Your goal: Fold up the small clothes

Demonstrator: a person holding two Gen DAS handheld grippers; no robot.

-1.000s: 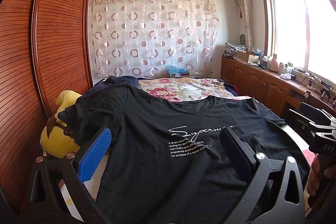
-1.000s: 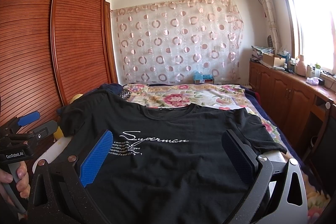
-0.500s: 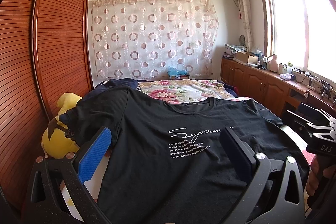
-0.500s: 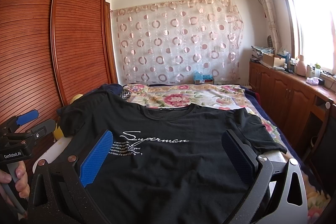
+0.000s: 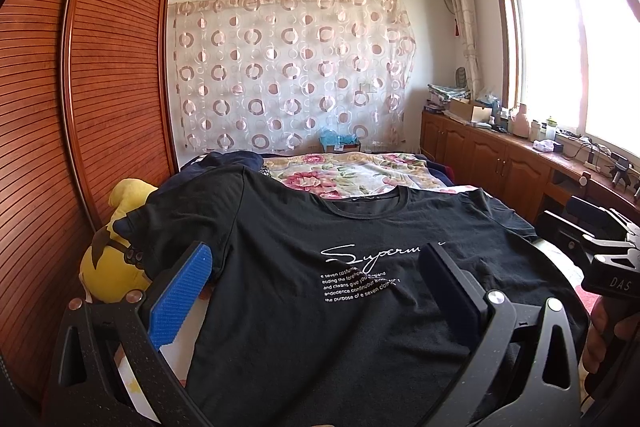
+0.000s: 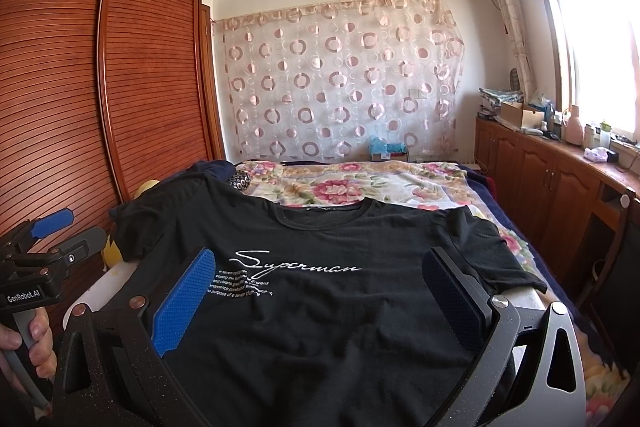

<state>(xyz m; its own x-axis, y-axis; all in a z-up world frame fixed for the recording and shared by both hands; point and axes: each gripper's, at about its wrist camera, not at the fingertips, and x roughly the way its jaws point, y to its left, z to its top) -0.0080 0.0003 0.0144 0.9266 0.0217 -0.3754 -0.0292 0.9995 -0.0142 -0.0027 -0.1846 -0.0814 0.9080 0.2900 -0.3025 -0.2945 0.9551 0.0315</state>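
Folding hasn't really started yet imo: the black t-shirt point(image 6: 320, 307) lies spread flat, print up, on the bed point(image 6: 360, 183) right under and ahead of both claws, left claw point(image 5: 316, 291) and right claw point(image 6: 320, 295) both wide open, gripping nothing.

**Colours and patterns on view**

You face a black T-shirt point(image 6: 320, 307) with white script and small white print lines. Your left gripper point(image 5: 316, 279) has one bright blue finger pad point(image 5: 180, 295) and one dark navy pad point(image 5: 448, 283) on a black frame. Bedspread point(image 6: 360, 183): cream with pink and red florals. Curtain point(image 5: 288, 75): sheer, pinkish-brown rings and discs. Wardrobe point(image 5: 80, 87): reddish-brown slatted wood. Plush toy point(image 5: 108, 259): yellow with black markings.
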